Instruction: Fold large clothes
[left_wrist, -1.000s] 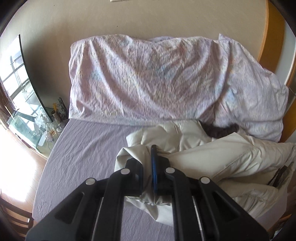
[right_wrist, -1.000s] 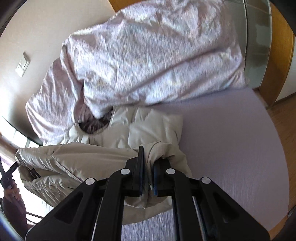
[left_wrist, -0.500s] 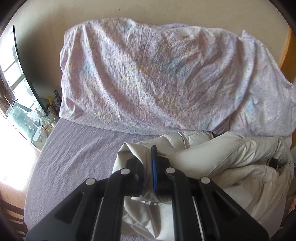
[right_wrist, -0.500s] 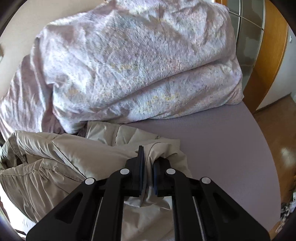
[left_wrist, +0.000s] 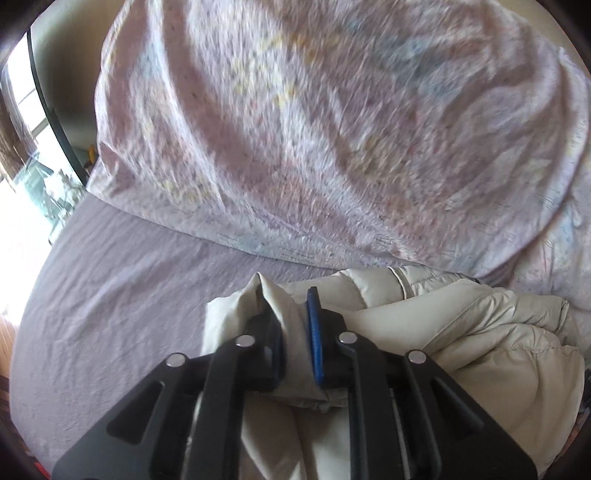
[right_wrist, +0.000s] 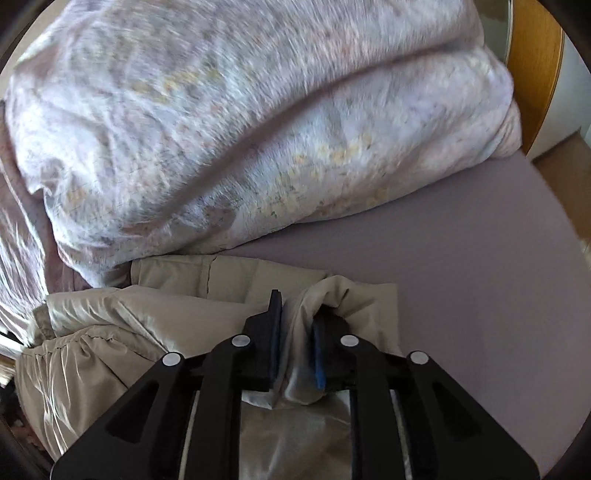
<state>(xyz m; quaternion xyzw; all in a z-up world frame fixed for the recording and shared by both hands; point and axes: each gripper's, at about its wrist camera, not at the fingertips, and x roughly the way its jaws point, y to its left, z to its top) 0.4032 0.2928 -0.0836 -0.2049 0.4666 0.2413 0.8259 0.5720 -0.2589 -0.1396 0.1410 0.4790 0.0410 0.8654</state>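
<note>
A cream padded jacket (left_wrist: 461, 332) lies bunched on the purple bed sheet (left_wrist: 122, 295), close to the folded duvet. My left gripper (left_wrist: 291, 314) is shut on a fold of the jacket at its left end. In the right wrist view the same jacket (right_wrist: 122, 332) spreads to the left, and my right gripper (right_wrist: 295, 317) is shut on a fold at its right end. Both hold the cloth just above the sheet. The jacket's lower part is hidden under the grippers.
A big floral duvet (left_wrist: 332, 129) fills the far side of the bed, also in the right wrist view (right_wrist: 240, 129). Bare sheet (right_wrist: 480, 277) lies to the right. A bright window and cluttered side table (left_wrist: 48, 184) stand left. A wooden door frame (right_wrist: 535, 66) stands right.
Both grippers have carried the jacket forward towards the duvet, which now fills more of both views. The jacket edges stay clamped in both.
</note>
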